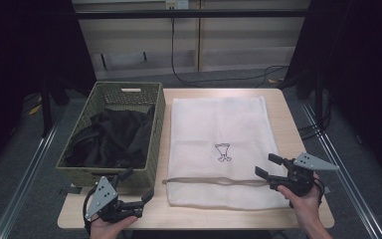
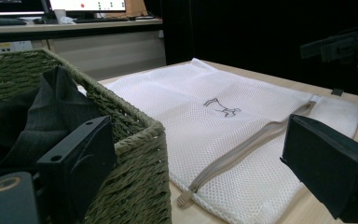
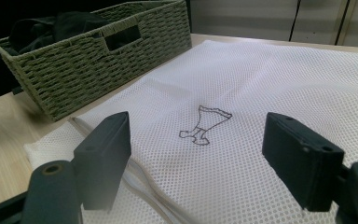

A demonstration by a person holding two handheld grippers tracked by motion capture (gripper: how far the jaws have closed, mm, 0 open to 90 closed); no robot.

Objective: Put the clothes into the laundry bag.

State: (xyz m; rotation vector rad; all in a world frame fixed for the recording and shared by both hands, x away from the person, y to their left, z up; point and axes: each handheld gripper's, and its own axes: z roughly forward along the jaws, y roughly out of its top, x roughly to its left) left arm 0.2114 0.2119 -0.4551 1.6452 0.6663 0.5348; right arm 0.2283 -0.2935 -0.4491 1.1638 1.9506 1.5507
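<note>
At the near edge of the table (image 1: 298, 124), the left hand-held gripper (image 1: 138, 195) and right hand-held gripper (image 1: 265, 166) hold their jaws apart, gripping nothing. Between them lies the white mesh bag (image 1: 219, 129), zipper (image 1: 214, 181) nearest; far left, a wicker basket (image 1: 151, 149) holds dark clothing (image 1: 112, 137)

Light wooden table (image 1: 278, 107) under green wicker basket (image 1: 144, 172) (left) and white mesh bag (image 1: 219, 124).

A black cable (image 1: 214, 78) trails across the floor beyond the wooden table (image 1: 288, 119).
</note>
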